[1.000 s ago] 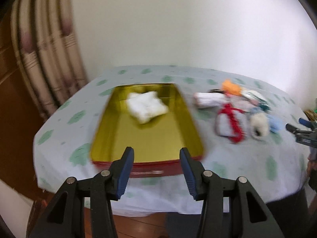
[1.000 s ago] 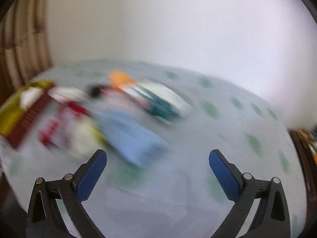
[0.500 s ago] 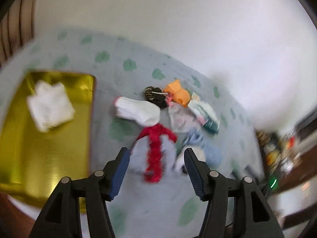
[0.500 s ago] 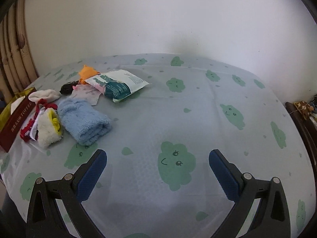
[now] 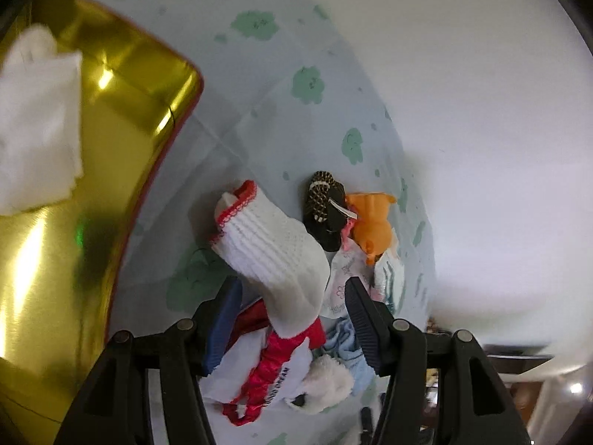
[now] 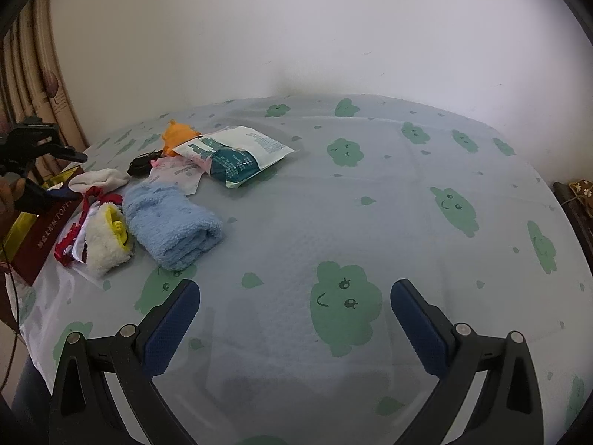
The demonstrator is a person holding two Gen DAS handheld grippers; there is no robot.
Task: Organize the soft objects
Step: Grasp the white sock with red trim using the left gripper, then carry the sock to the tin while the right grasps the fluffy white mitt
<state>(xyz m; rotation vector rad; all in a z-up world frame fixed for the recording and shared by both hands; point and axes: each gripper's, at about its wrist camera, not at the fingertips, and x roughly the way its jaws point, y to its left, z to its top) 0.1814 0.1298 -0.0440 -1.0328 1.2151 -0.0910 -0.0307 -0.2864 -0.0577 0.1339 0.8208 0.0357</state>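
Observation:
My left gripper is open, its jaws on either side of the toe end of a white sock with a red cuff, just above the pile. The sock also shows in the right wrist view. Below it lie a white cloth with red trim, a fluffy white-and-yellow piece and a rolled blue towel. A gold tin at the left holds a folded white cloth. My right gripper is open and empty over bare tablecloth.
An orange toy, a black patterned item and a white-and-green packet lie behind the pile. The table has a cloud-print cloth. Curtains hang at the left, and a wall stands behind.
My left gripper has swung right from the tin and dropped down over the white sock. The right gripper has stayed still.

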